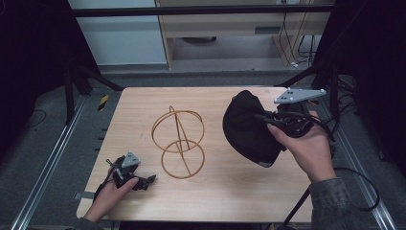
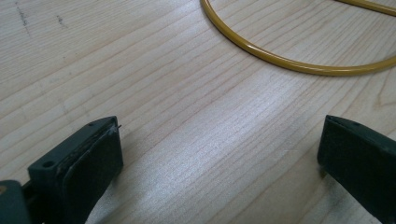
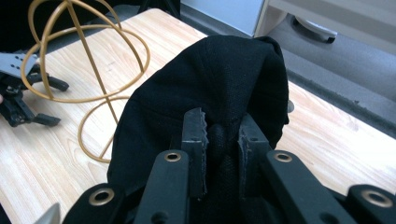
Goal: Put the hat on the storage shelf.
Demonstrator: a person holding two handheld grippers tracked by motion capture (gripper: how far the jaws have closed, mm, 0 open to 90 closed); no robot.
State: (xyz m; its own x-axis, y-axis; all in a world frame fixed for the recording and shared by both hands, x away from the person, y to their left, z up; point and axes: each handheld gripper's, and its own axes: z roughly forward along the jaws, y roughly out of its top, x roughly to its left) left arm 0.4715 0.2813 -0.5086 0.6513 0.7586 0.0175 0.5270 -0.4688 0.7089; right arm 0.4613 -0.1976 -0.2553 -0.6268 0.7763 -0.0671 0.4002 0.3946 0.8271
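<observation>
A black cap (image 1: 246, 128) hangs above the right side of the table, pinched by my right gripper (image 1: 270, 120). In the right gripper view the jaws are shut on a fold of the black cap (image 3: 219, 84) at my right gripper (image 3: 223, 135). A gold wire stand (image 1: 178, 141) of rings stands upright at the table's middle. My left gripper (image 1: 147, 181) rests low at the front left, open, with bare wood between its fingers (image 2: 79, 163). The base ring of the gold wire stand (image 2: 289, 63) lies just ahead of my left gripper (image 2: 219, 158).
The wooden table (image 1: 210, 201) sits in a metal frame with rails on both sides. Dark curtains hang left and right. A cabinet and cables stand on the floor behind the table. A cable trails from the right gripper off the front right corner.
</observation>
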